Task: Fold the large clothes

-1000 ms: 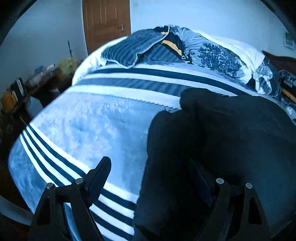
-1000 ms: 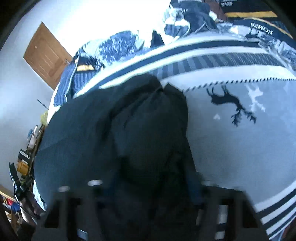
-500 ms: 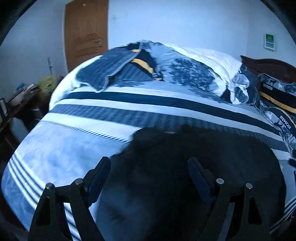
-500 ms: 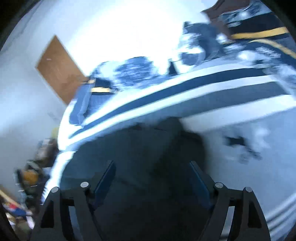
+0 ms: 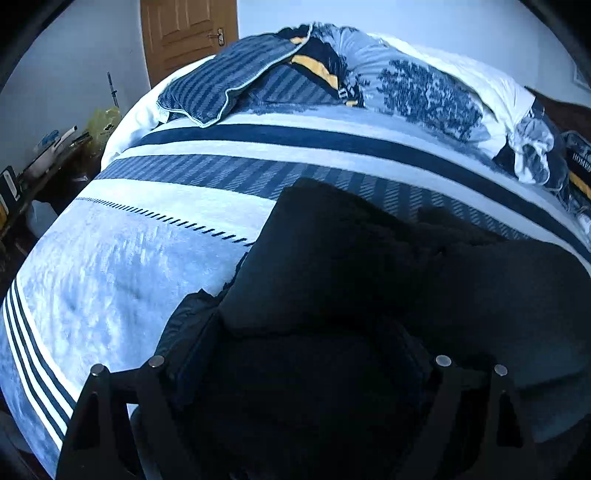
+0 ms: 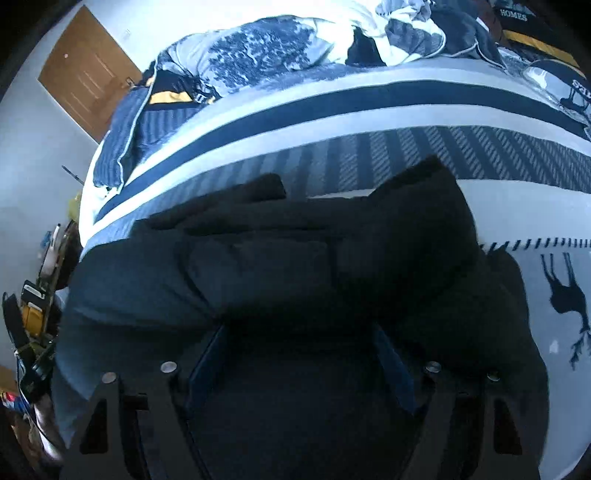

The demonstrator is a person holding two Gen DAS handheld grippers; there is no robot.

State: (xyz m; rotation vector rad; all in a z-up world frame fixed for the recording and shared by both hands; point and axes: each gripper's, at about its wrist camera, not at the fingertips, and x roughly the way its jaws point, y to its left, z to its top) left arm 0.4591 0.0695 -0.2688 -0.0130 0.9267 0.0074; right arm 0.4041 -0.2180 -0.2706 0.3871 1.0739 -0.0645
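We hold both grippers low over a dark garment [image 5: 388, 280] that lies folded on a bed [image 5: 155, 258], its bulk spread across the blue-and-white striped bedspread near the foot-side edge. In the left wrist view, the left gripper [image 5: 301, 354] hangs above the garment's near left corner, jaws standing wide, dark cloth lying under and between them; we cannot see either pad pressing on it. In the right wrist view, the right gripper [image 6: 299, 354] hovers over the garment's near edge, jaws also spread wide, with cloth below the gap and no grip that we can make out. A doubled-over flap of the garment [image 6: 413, 221] rises toward the grey striped band of the bedspread, and a deer motif [image 6: 565, 291] shows on the pale panel just beside the garment's right side. Rumpled quilts and pillows [image 5: 406, 85] are heaped along the far side of the bed. A wooden door [image 5: 188, 33] stands behind them, and a cluttered counter [image 5: 48, 155] sits off the bed's left.
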